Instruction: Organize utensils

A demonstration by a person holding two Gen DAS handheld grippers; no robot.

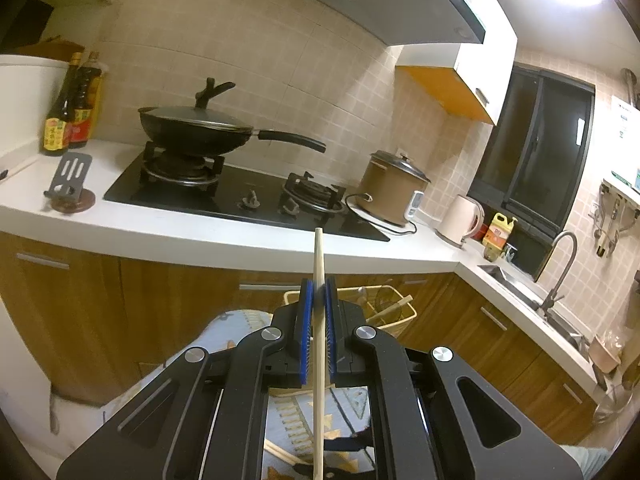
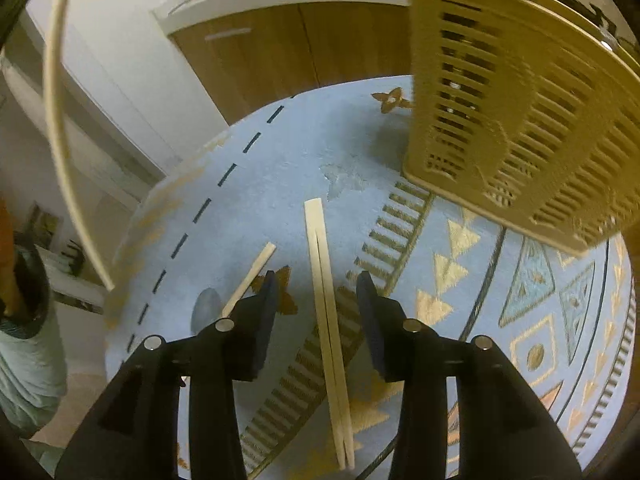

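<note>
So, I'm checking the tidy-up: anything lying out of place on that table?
Yes. A pair of chopsticks and a single chopstick lie loose on the blue patterned tablecloth, outside the yellow slotted basket. The right gripper hangs open over the pair.

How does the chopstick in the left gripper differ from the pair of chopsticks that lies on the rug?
The chopstick in the left gripper is a single stick, clamped between shut blue pads and raised off the rug. The pair of chopsticks lies flat on the blue rug, two sticks side by side, between the open jaws of the right gripper, which do not touch it. Both look like pale wood.
</note>
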